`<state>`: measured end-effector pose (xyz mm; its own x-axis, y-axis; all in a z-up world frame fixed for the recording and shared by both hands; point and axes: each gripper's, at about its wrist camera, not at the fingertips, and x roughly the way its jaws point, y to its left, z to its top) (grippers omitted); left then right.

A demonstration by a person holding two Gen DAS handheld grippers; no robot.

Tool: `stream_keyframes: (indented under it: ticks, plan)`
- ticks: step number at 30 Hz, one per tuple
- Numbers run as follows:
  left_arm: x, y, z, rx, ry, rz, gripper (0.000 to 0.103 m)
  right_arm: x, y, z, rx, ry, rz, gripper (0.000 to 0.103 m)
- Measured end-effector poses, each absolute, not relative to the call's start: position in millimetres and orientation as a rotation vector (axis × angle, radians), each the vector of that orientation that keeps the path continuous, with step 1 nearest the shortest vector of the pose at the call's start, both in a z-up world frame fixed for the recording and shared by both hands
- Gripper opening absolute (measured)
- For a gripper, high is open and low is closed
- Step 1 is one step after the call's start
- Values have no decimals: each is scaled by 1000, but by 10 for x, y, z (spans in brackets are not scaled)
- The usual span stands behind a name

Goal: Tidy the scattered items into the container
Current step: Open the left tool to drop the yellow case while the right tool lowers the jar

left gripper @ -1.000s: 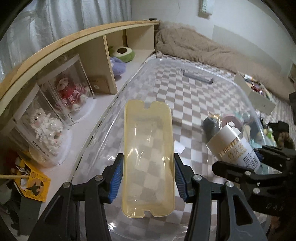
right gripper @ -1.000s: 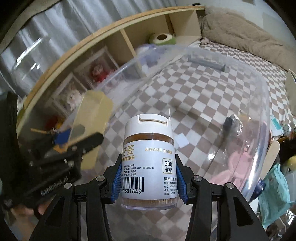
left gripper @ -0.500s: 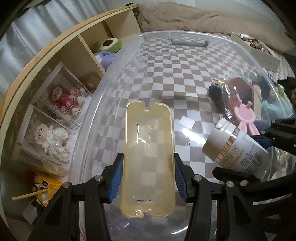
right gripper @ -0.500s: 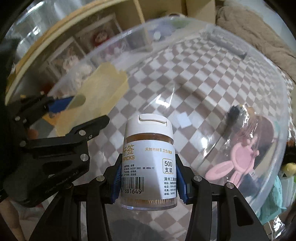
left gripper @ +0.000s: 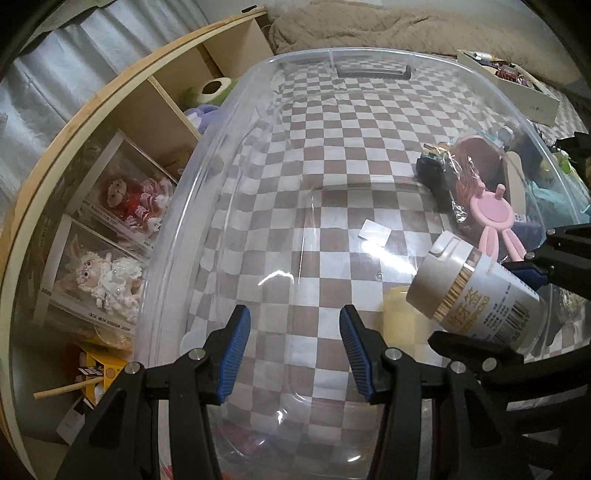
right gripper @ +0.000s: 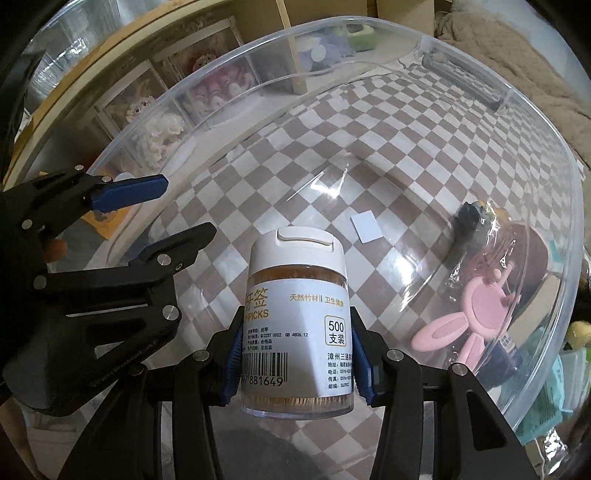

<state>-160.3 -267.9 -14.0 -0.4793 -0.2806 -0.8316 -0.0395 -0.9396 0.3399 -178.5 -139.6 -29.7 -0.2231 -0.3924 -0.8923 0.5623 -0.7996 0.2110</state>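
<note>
My left gripper [left gripper: 291, 350] is open and empty over the clear plastic tub [left gripper: 192, 184]. The yellow translucent tray [left gripper: 397, 314] lies on the tub floor, partly hidden behind the toothpick jar [left gripper: 476, 291]. My right gripper [right gripper: 295, 360] is shut on that white-capped toothpick jar [right gripper: 295, 325] and holds it above the tub floor [right gripper: 369, 155]. The left gripper [right gripper: 155, 214] shows at the left of the right wrist view. A pink bunny-eared item [left gripper: 493, 218] and a dark wrapped item [left gripper: 436, 170] lie at the tub's right side.
A wooden shelf [left gripper: 122, 122] with boxed dolls [left gripper: 107, 273] stands left of the tub. A beige blanket [left gripper: 369, 26] lies beyond it. A white box [left gripper: 517, 92] sits at the far right on checkered fabric.
My left gripper has opened and let go of the yellow tray, which now lies in the tub. Both grippers have moved lower into the tub.
</note>
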Motion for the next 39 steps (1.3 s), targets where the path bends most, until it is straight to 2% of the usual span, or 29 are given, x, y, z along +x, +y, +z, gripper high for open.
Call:
stream_keyframes:
  ticks: [12,39]
  plan:
    - [-1517,-2894,21,1322,-181,-2595,50,-1821,-1375,-242,1402,160,-2089,50]
    - [-1529,-2860,1,1339,-197,-2596,50,-1822,-1377,-277,1438,195,-2110,50]
